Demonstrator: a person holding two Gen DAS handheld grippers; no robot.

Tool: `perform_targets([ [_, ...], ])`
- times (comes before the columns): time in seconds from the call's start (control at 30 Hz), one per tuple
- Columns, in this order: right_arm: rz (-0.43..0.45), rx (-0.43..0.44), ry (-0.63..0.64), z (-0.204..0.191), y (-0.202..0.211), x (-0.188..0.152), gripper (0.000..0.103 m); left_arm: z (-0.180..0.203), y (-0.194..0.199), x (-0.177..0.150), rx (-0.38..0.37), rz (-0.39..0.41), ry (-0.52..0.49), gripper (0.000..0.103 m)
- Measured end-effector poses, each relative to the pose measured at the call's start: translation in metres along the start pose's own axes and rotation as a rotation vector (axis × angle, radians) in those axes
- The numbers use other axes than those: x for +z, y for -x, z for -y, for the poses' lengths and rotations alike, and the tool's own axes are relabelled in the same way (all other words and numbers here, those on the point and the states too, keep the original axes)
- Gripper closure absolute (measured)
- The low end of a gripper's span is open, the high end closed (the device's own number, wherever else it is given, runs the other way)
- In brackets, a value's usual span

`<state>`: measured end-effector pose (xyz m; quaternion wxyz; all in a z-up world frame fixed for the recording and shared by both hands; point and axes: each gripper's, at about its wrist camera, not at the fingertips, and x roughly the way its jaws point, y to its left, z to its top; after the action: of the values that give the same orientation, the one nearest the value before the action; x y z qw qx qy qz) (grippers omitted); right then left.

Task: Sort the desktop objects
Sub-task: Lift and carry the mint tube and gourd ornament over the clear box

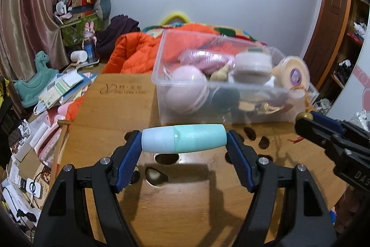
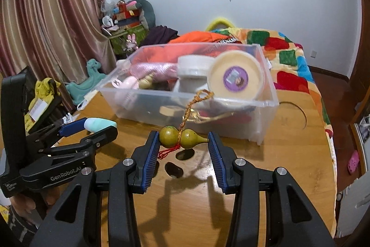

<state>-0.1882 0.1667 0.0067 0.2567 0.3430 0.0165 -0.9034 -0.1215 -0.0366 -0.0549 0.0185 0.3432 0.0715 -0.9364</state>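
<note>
Left gripper point(image 1: 183, 142): its two blue pads are clamped on the ends of a mint-green bottle point(image 1: 183, 139), one pad on each end
Mint-green bottle: it lies crosswise between the pads, the pale blue cap to the left and the green body to the right, lifted above the wooden table point(image 1: 115, 112); in the right wrist view only its tip point(image 2: 100, 124) shows past the left gripper's fingers
Right gripper point(image 2: 183, 139): its pads are closed on a small gourd charm point(image 2: 181, 137), the left pad on the round bottom and the right pad on the thin stem tip
Gourd charm: olive-yellow, lying sideways in the grip, held above the table; a braided orange cord point(image 2: 196, 101) rises from its waist toward the box, and a red tassel point(image 2: 167, 152) hangs under it
Clear plastic box point(image 2: 266, 105): it stands on the table beyond both grippers, near the far edge
Inside the box: a round cream jar with purple label point(image 2: 235, 78) that leans against the right wall, a white tub point(image 2: 193, 68) beside it, a pink round case point(image 1: 187, 92) at the left front, and a pink glittery pouch point(image 2: 155, 68) behind
Table: light wood with dark oval cut-outs point(image 2: 174, 169) just under the grippers
Behind the table: a bed with an orange jacket point(image 1: 136, 54) and a colourful blanket point(image 2: 286, 57)
</note>
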Motion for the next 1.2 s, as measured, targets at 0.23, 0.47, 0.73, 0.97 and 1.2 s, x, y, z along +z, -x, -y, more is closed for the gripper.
perform_targets([
  [0.23,0.013,0.032,-0.013,0.007,0.003,0.010,0.063,0.001,0.019,0.016,-0.037,0.064,0.002,0.030],
  [0.47,0.042,0.036,0.003,0.005,0.007,0.025,0.064,0.001,0.020,0.031,-0.062,0.093,-0.001,0.030],
  [0.73,0.045,0.022,0.014,0.008,-0.008,0.043,0.063,0.004,0.007,0.043,-0.059,0.101,-0.027,0.030],
  [0.97,0.025,0.026,0.034,0.004,-0.024,0.048,0.063,0.009,-0.010,0.049,-0.067,0.076,-0.039,0.030],
  [1.2,-0.001,0.017,0.045,0.004,-0.038,0.046,0.063,0.010,-0.020,0.050,-0.069,0.061,-0.044,0.030],
])
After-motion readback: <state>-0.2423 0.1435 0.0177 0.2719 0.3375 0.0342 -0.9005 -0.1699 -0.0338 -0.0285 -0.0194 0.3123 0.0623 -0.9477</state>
